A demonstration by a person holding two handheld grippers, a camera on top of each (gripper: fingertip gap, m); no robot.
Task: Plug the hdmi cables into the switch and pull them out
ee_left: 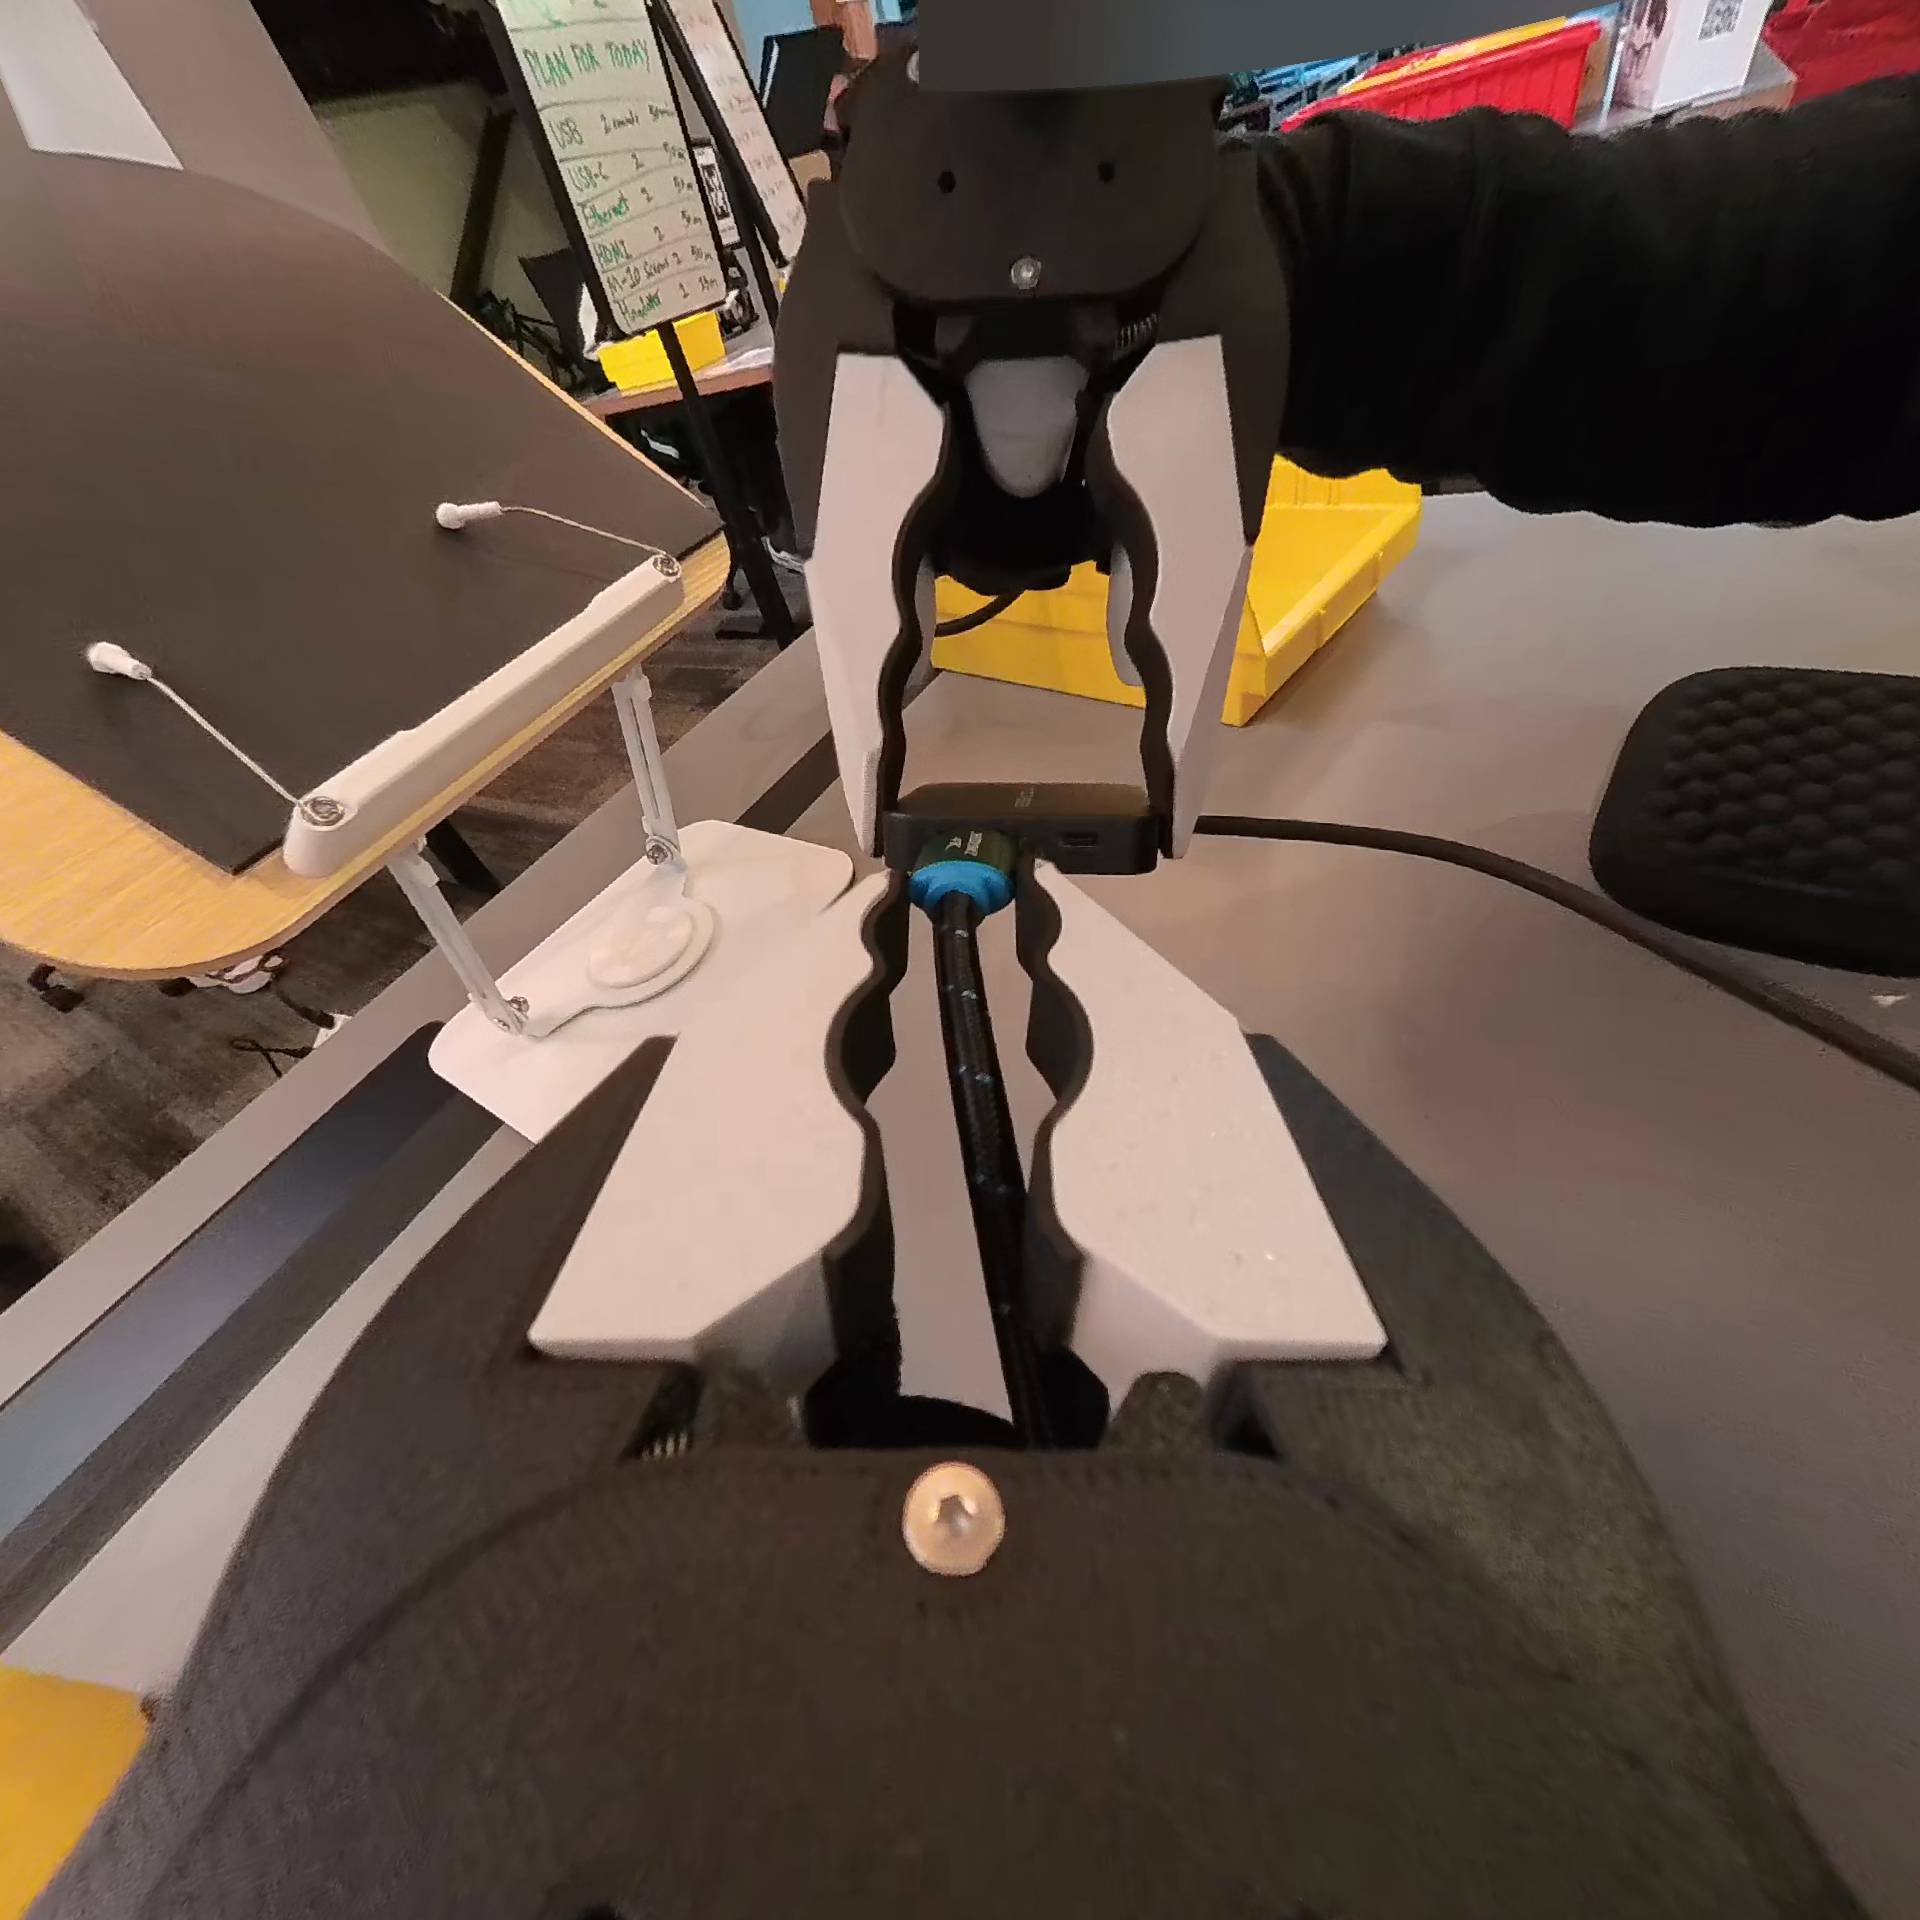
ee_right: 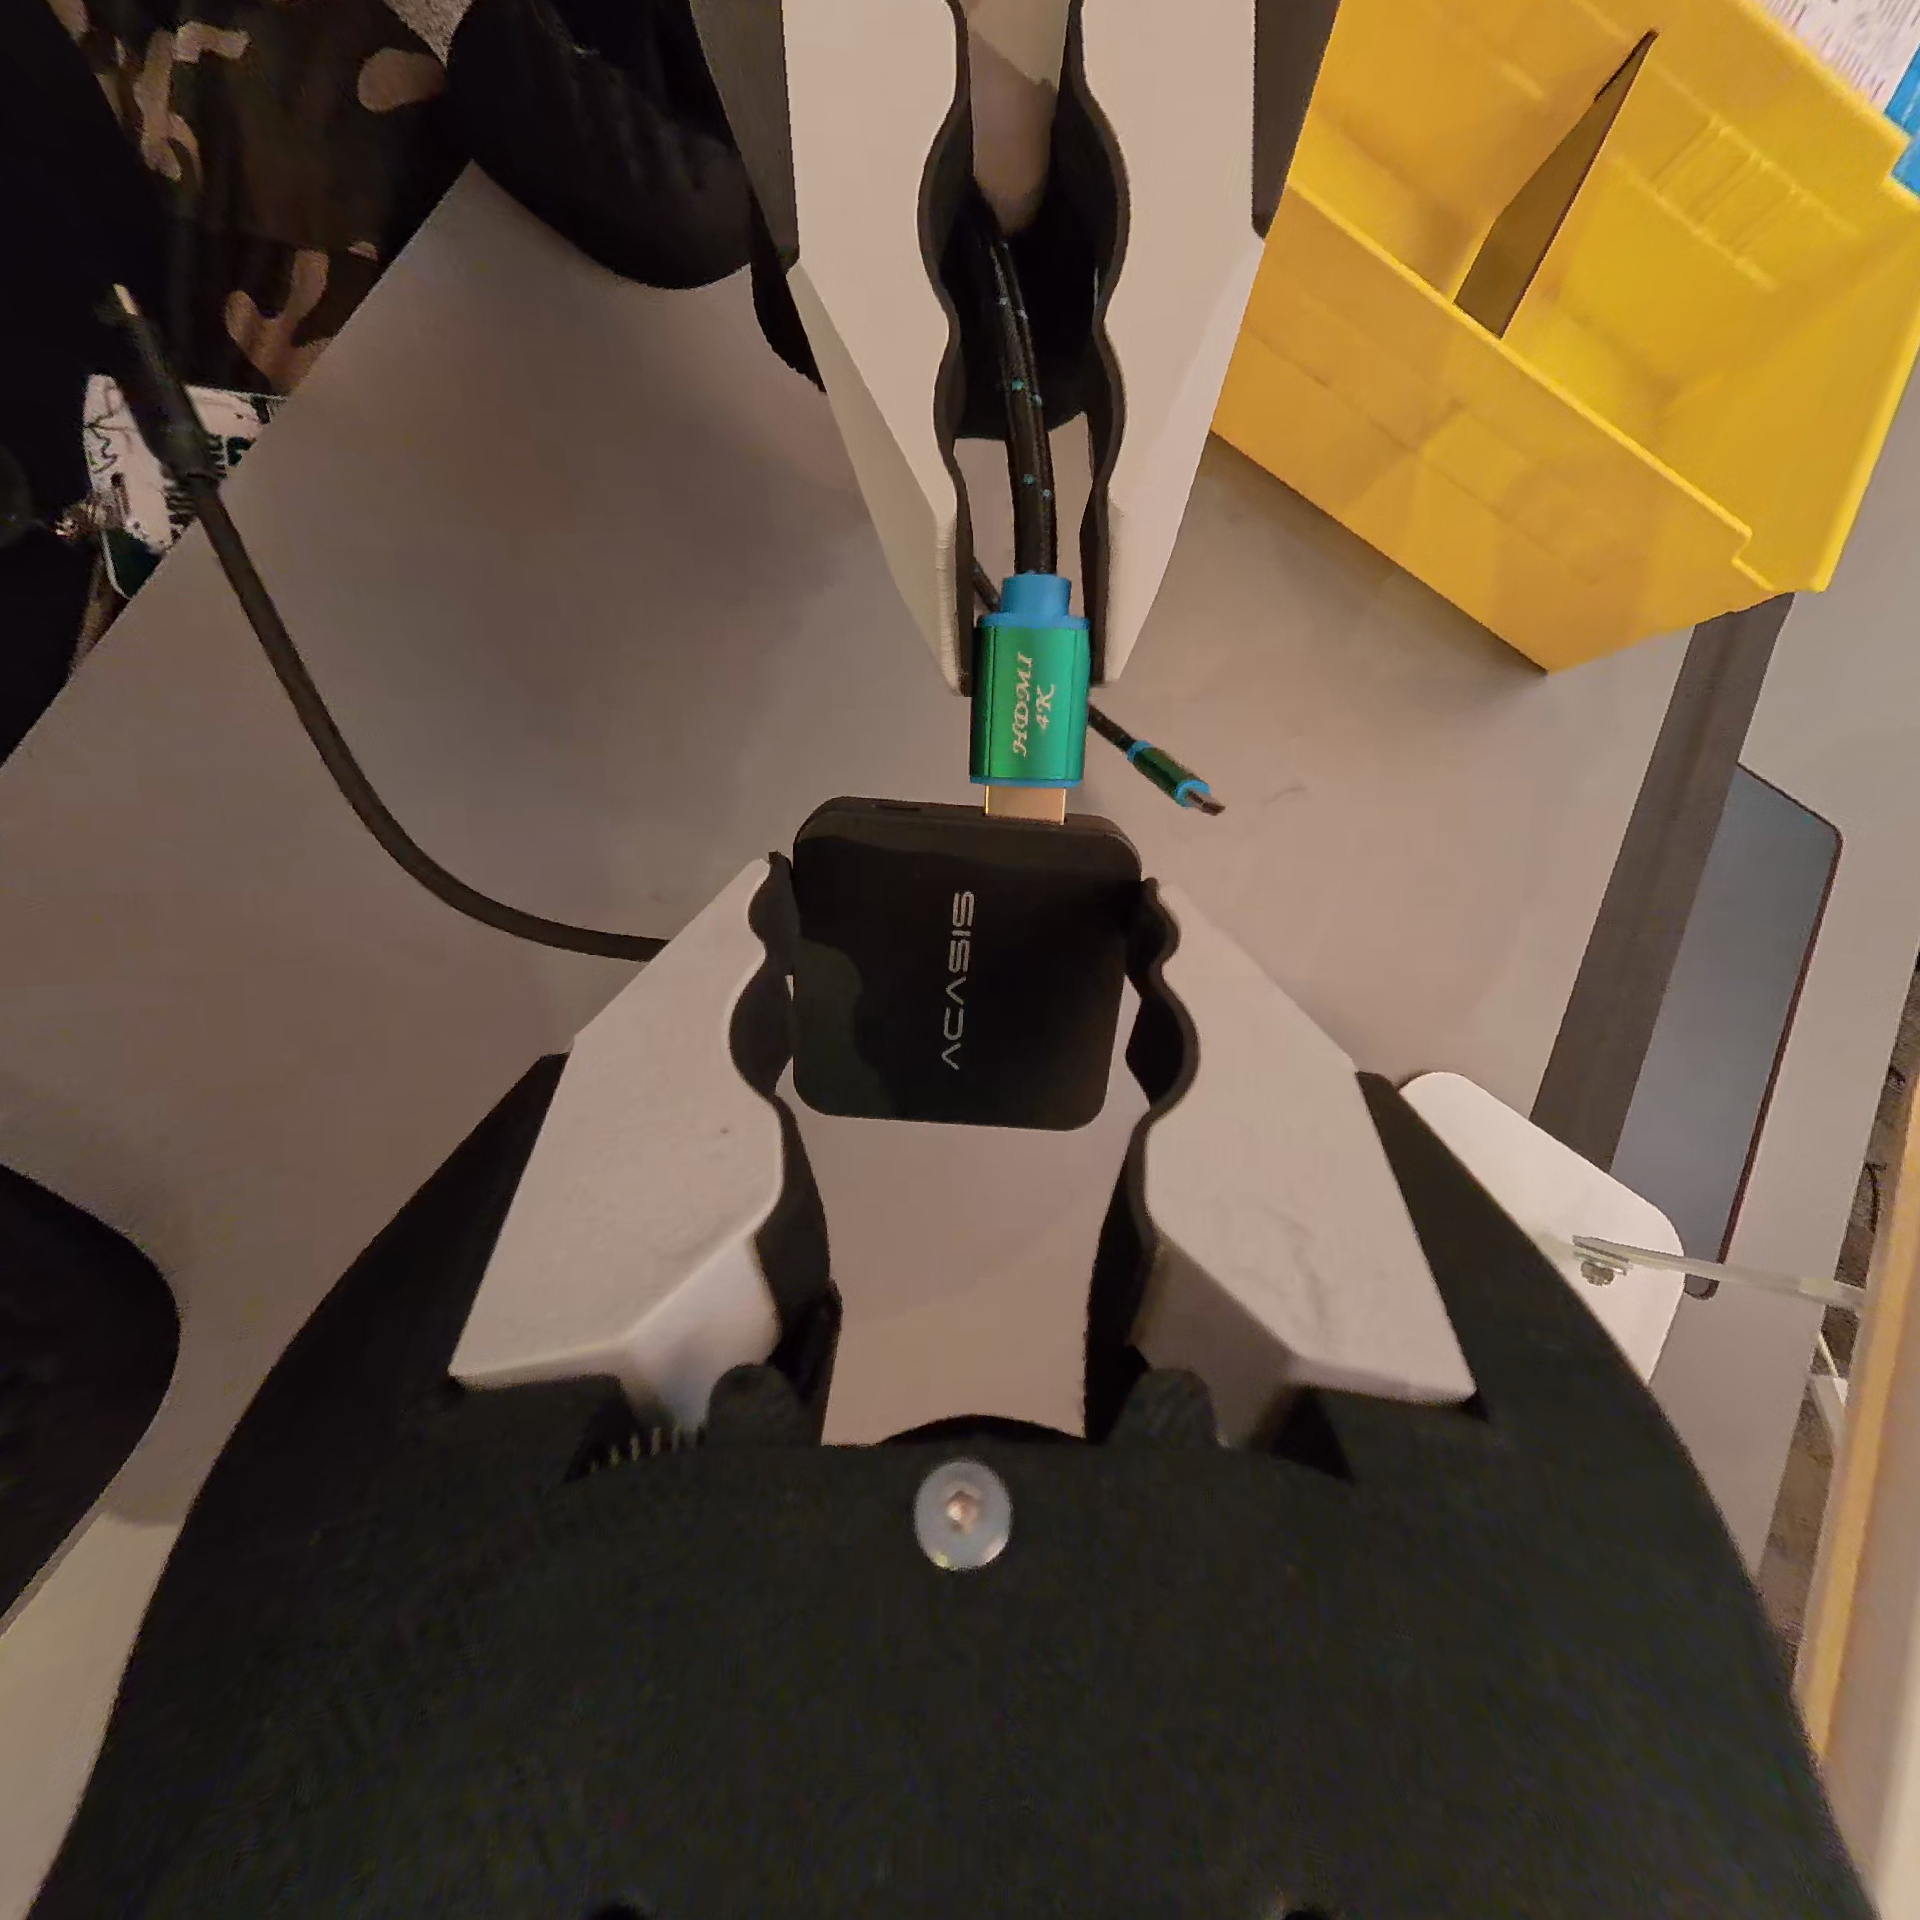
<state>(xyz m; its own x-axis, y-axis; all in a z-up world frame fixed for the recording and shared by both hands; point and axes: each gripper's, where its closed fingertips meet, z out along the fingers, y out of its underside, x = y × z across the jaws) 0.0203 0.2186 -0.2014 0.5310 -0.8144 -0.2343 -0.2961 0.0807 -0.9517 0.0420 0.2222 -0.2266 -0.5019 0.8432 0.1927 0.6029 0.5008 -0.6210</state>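
Over grey table [ee_right: 499,675]: right tool [ee_right: 961,914] clamps switch [ee_right: 956,977]; left tool [ee_right: 1029,665], opposite, pinches HDMI plug [ee_right: 1029,696].

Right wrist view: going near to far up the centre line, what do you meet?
Right tool → black switch → green HDMI plug → braided cable → left tool, closed on the plug.

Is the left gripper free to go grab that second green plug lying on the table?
Probably not yet: the left gripper is shut on the green HDMI plug at the switch; the second plug lies clear.
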